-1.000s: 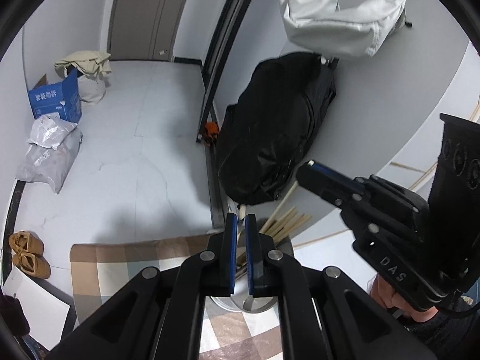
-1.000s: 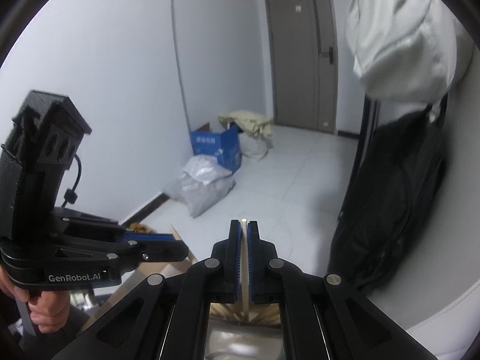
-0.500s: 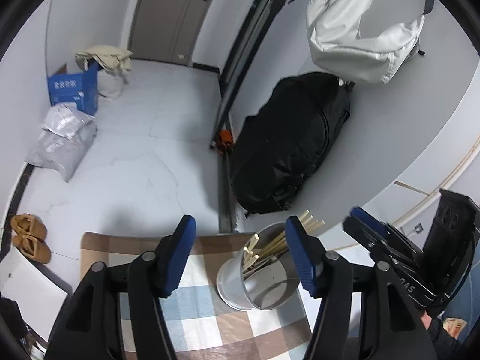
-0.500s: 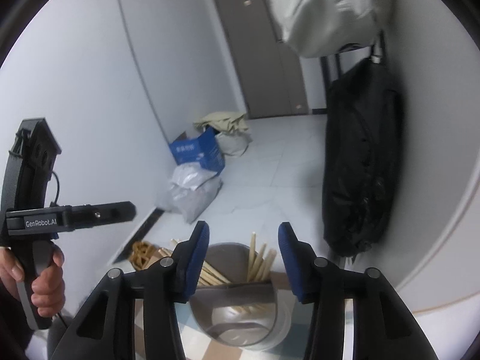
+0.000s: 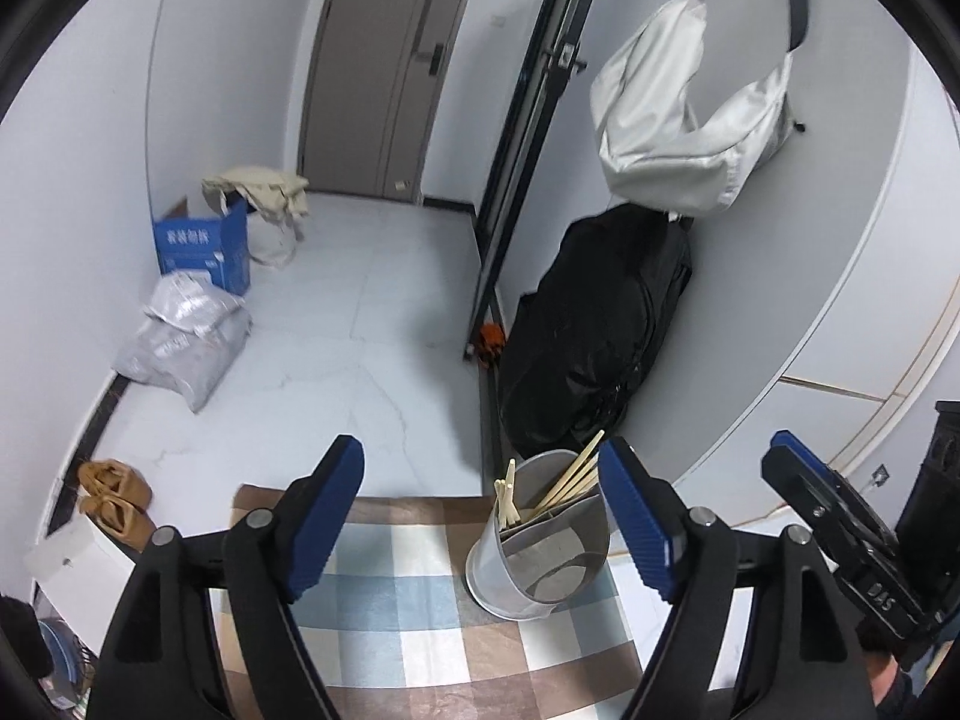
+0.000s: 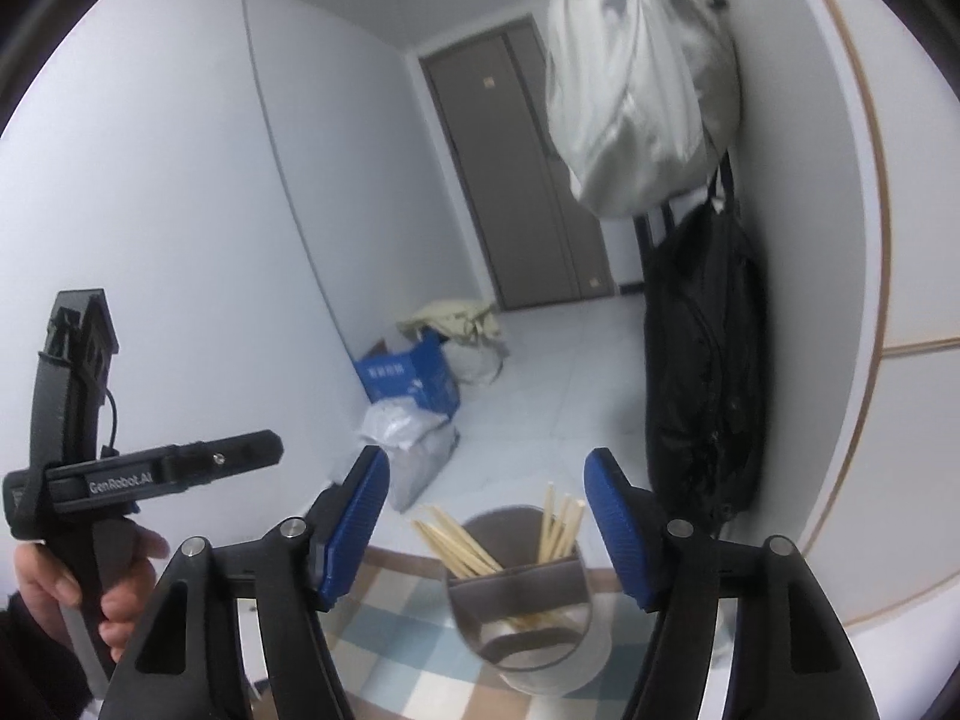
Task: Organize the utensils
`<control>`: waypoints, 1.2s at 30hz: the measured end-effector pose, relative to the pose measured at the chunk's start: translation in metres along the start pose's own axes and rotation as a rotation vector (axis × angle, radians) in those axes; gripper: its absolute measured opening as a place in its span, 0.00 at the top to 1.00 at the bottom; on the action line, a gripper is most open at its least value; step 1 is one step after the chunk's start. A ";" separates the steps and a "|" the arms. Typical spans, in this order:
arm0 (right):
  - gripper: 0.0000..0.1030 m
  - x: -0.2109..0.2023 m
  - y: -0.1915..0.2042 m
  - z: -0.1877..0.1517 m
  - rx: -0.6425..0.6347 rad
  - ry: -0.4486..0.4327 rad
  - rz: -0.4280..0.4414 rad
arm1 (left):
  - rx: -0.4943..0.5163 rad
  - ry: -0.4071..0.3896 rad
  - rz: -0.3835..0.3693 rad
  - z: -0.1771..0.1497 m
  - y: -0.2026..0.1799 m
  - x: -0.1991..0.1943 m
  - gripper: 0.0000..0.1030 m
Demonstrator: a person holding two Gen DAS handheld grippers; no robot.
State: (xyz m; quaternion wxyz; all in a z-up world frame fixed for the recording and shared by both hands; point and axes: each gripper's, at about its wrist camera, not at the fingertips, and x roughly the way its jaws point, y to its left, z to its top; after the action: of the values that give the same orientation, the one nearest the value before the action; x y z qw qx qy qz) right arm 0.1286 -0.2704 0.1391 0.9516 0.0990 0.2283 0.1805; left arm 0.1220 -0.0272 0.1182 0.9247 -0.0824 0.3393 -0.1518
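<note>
Lower centre of the left wrist view: metal utensil holder (image 5: 543, 546), divided into compartments, standing on a checked tablecloth (image 5: 414, 618); wooden chopsticks (image 5: 567, 483) lean out of its far compartments. Left gripper (image 5: 483, 519): jaws spread wide, holding nothing, blue pads either side of the holder. Right gripper (image 6: 489, 525): jaws likewise wide apart and empty, above the same holder (image 6: 528, 612), chopsticks (image 6: 456, 546) fanned at its rim. Background, upper half: black bag (image 5: 594, 330), white bag (image 5: 678, 138) hung on the wall, blue carton (image 5: 201, 249), grey door (image 5: 384, 66).
</note>
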 end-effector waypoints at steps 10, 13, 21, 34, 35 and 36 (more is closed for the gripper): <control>0.18 -0.053 0.035 -0.017 -0.030 -0.119 0.006 | 0.092 -0.148 0.089 -0.023 -0.023 -0.052 0.08; 0.13 -0.067 0.041 -0.025 -0.041 -0.147 -0.009 | 0.087 -0.196 0.112 -0.034 -0.025 -0.065 0.02; 0.01 -0.096 0.047 -0.057 -0.038 -0.198 -0.038 | 0.089 -0.231 0.131 -0.063 -0.029 -0.079 0.01; 0.00 -0.117 0.056 -0.101 -0.045 -0.218 -0.062 | 0.072 -0.239 0.166 -0.105 -0.024 -0.092 0.01; 0.00 -0.117 0.056 -0.104 -0.040 -0.215 -0.063 | 0.067 -0.240 0.166 -0.108 -0.022 -0.092 0.01; 0.00 -0.116 0.056 -0.106 -0.036 -0.209 -0.061 | 0.062 -0.238 0.167 -0.110 -0.022 -0.091 0.01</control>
State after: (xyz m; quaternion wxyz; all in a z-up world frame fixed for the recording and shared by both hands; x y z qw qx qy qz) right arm -0.0345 -0.2535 0.1074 0.9769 0.0934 0.1273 0.1441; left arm -0.0207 -0.0227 0.0954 0.9699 -0.0426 0.2281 -0.0742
